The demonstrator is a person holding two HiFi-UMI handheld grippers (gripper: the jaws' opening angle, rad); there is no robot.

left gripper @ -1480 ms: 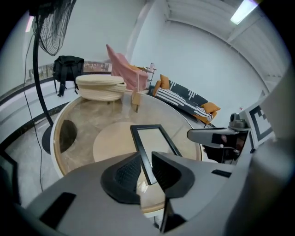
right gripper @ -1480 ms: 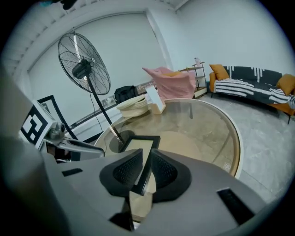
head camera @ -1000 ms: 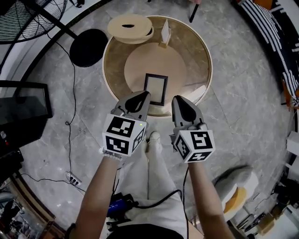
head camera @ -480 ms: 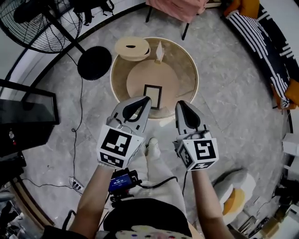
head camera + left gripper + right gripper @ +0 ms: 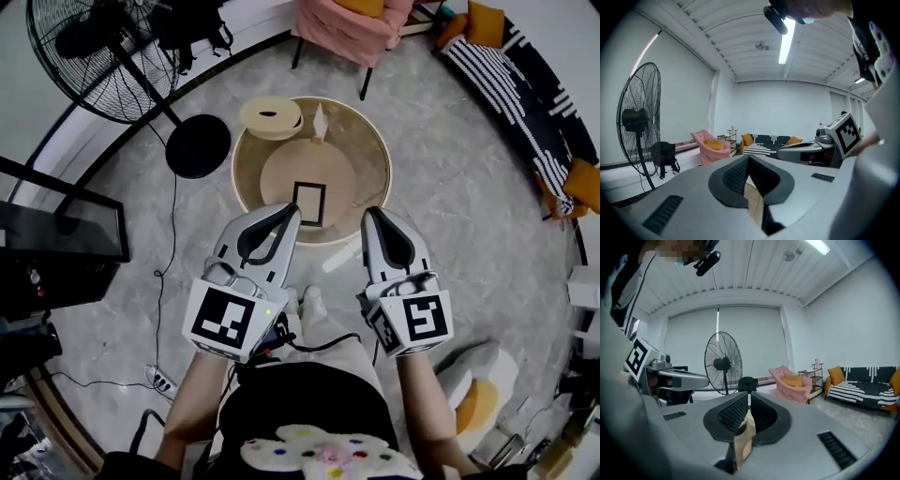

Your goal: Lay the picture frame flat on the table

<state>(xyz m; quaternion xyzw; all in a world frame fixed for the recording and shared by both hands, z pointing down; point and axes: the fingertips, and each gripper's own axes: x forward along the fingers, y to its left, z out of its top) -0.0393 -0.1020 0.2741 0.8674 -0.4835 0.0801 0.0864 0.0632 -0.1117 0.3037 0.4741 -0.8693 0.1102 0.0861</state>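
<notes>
A black picture frame [image 5: 309,203] lies flat on the lighter middle disc of the round wooden table [image 5: 373,150], seen in the head view. Both grippers hang high above the floor, close to the camera and nearer than the table. My left gripper [image 5: 292,210] has its jaws together with nothing in them. My right gripper [image 5: 372,214] also looks shut and empty. In the left gripper view the left gripper [image 5: 748,157] points out level into the room. The right gripper [image 5: 749,394] shows only a hairline slit between its pads in the right gripper view.
A round beige disc [image 5: 270,117] and a small white card stand [image 5: 320,120] sit at the table's far side. A standing fan [image 5: 103,56] with a black base [image 5: 198,145] is to the left. A pink armchair [image 5: 352,23] and striped sofa [image 5: 511,80] lie beyond.
Both grippers have risen toward the camera, still side by side. The head view has pulled up and back, so the table and frame look smaller and farther away. The frame has not moved.
</notes>
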